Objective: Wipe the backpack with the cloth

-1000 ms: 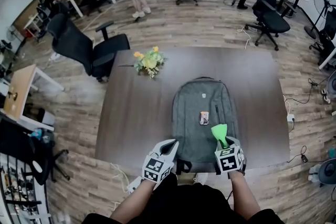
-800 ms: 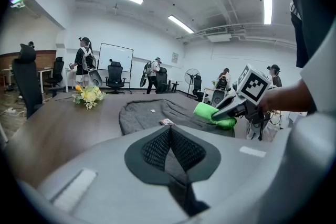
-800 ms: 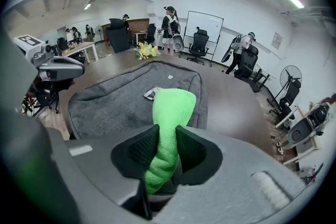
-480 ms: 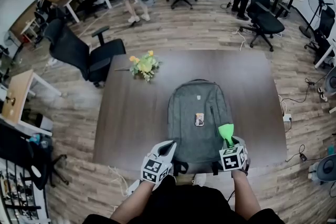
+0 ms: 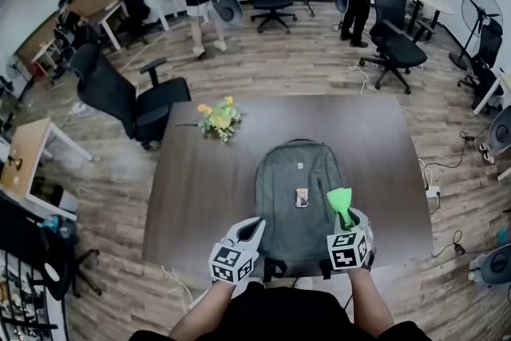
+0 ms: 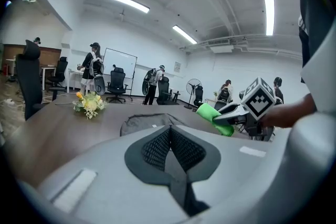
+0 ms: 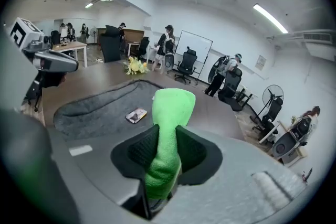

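On the table (image 5: 192, 188), the grey backpack (image 5: 291, 172) is lying flat. I am clamping my right gripper (image 5: 345, 221) on the green cloth (image 5: 339, 200) above its near corner, while my left gripper (image 5: 254, 228) is hanging clenched, empty

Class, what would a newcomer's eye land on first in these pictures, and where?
The bright green cloth stands out, clamped in the right gripper, over the near right part of the grey backpack on the dark table. Yellow flowers sit at the table's far left.
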`<state>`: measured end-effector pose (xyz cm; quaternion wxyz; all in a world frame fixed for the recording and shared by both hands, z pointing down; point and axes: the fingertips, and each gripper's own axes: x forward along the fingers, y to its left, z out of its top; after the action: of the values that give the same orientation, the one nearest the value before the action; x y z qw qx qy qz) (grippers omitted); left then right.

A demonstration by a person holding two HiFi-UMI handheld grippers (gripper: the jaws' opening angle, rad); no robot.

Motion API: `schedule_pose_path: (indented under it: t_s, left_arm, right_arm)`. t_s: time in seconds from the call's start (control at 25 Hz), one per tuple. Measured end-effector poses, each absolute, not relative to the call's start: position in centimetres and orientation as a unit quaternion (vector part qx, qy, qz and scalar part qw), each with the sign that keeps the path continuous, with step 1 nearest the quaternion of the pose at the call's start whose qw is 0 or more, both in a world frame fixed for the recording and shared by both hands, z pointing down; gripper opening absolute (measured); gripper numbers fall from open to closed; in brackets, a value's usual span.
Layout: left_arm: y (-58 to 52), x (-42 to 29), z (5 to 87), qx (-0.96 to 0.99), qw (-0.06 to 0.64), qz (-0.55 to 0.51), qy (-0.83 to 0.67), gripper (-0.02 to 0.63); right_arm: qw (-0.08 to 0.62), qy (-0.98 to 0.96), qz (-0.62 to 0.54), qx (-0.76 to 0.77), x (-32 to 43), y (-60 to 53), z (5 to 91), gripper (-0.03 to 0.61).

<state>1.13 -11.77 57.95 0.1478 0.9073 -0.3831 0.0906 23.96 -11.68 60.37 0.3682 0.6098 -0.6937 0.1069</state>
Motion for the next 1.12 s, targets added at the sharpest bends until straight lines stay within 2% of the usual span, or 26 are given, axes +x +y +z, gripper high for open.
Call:
schedule_pose_path:
  t_s: [0.32, 0.76, 1.12]
  left_arm:
    - [-15.1, -0.3, 50.4, 0.906, 0.136, 0.001, -0.4, 0.02]
    - [-16.5, -1.5, 42.2, 0.903, 0.008, -0.023, -0.428, 0.02]
    - [-16.5, -1.5, 40.0, 0.905, -0.027, -0.029, -0.425, 0.02]
  right_arm:
    - [0.261, -0.743, 0.012, 0.615, 20.0, -14.1, 51.6, 0.098]
    - [0.096, -0.776, -0.066, 0.62, 17.6, -15.1, 40.2, 0.095]
    - [0.076, -0.782, -0.074, 0.615, 16.8, -15.1, 39.0, 0.091]
